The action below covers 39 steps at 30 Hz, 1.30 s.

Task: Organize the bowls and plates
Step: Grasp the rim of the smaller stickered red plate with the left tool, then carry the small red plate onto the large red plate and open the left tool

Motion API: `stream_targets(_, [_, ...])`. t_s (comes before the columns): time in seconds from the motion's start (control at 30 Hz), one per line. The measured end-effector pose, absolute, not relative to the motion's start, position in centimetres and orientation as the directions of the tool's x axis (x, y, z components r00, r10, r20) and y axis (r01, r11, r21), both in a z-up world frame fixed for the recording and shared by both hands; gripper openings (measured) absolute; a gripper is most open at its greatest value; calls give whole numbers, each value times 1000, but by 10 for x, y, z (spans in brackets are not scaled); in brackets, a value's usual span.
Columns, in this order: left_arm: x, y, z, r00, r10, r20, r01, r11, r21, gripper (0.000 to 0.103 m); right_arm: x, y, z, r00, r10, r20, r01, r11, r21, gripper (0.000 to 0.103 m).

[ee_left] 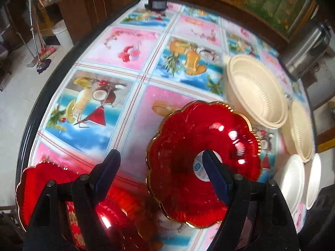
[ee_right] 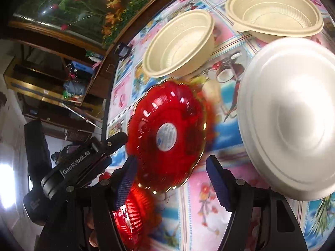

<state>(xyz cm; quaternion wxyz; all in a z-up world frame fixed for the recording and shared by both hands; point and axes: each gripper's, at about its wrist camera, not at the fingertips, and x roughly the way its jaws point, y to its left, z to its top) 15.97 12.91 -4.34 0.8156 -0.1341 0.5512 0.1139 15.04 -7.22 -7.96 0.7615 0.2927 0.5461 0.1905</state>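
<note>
- Tabletop (ee_left: pixel 117 96): covered with a glossy cloth of pink and blue fruit panels, dark rim along the edge; it carries all the dishes noted below.
- White plates: one large white plate (ee_right: pixel 293 121) fills the right of the right wrist view, tilted, underside facing the camera. The left wrist view shows two white plates (ee_left: pixel 293 179) side by side at the tabletop's right edge.
- Cream bowls: a stack of cream bowls (ee_left: pixel 257 92) sits right of centre, and a second cream bowl (ee_left: pixel 301 131) lies just beside it, toward the white plates.
- Red scalloped plate (ee_left: pixel 201 163): translucent, gold-edged, round label at its centre; tilted and blurred, near the tabletop's middle, close to the cream bowls. Whether it rests on the cloth or is lifted cannot be told.
- Second red plate (ee_left: pixel 41 188): at the near left corner of the tabletop, partly hidden behind the left fingers.
- Left hand-held gripper (ee_left: pixel 161 177): jaws spread wide; the right finger overlaps the red scalloped plate's label, the left finger stands clear of it. No grip is evident.
- Right hand-held gripper (ee_right: pixel 169 179): jaws wide; the red scalloped plate's lower edge lies between the fingers, contact not discernible.
- Steel urn (ee_left: pixel 307 52): beyond the tabletop's far right edge.
</note>
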Motion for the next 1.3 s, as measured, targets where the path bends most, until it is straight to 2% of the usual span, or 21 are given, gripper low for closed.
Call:
stream_targets(0.1, [163,136,-48,380,29,-924,-358,926,-119,81,156,-73,-85,327,605,-726,29,762,647,70])
stream_targets(0.17, [167,136,-57,353,-34,-935,-349,922,-165,79,159,-72,-89,322,600,-732,31,767,641,70])
stream_targets(0.2, [170,135,-61,347,-56,-936,-337,924,-181,62,161,-71,-91,317,597,-737,31,770,637,68])
stream_targets(0.23, [171,131,-63,339,-57,-939,-319,932,-172,50,162,-69,-93,313,596,-740,24,774,633,61])
stream_targets(0.27, [172,128,-66,324,-39,-945,-313,939,-146,37,163,-67,-93,310,590,-746,11,782,623,50])
stream_targets(0.3, [173,126,-69,314,-31,-949,-307,942,-132,26,164,-65,-94,306,579,-756,-1,794,608,40])
stream_targets(0.33, [173,125,-72,314,-12,-949,-302,947,-112,23,165,-64,-96,304,560,-771,-2,809,588,37])
stream_targets(0.4, [171,125,-71,327,-3,-945,-302,947,-108,22,166,-63,-98,313,534,-786,-1,827,562,22])
stream_targets(0.5, [170,124,-68,334,2,-943,-297,949,-103,19,165,-64,-99,324,512,-795,-15,843,537,14])
stream_targets(0.87, [145,137,-39,414,12,-910,-298,947,-123,19,145,-58,-75,385,519,-763,-83,843,531,14])
stream_targets(1.13, [82,168,13,543,55,-838,-335,929,-157,19,108,-32,-28,439,562,-701,-227,824,519,13])
stream_targets(1.3, [38,194,18,571,95,-816,-385,908,-164,19,77,-3,-13,421,599,-681,-322,801,505,13])
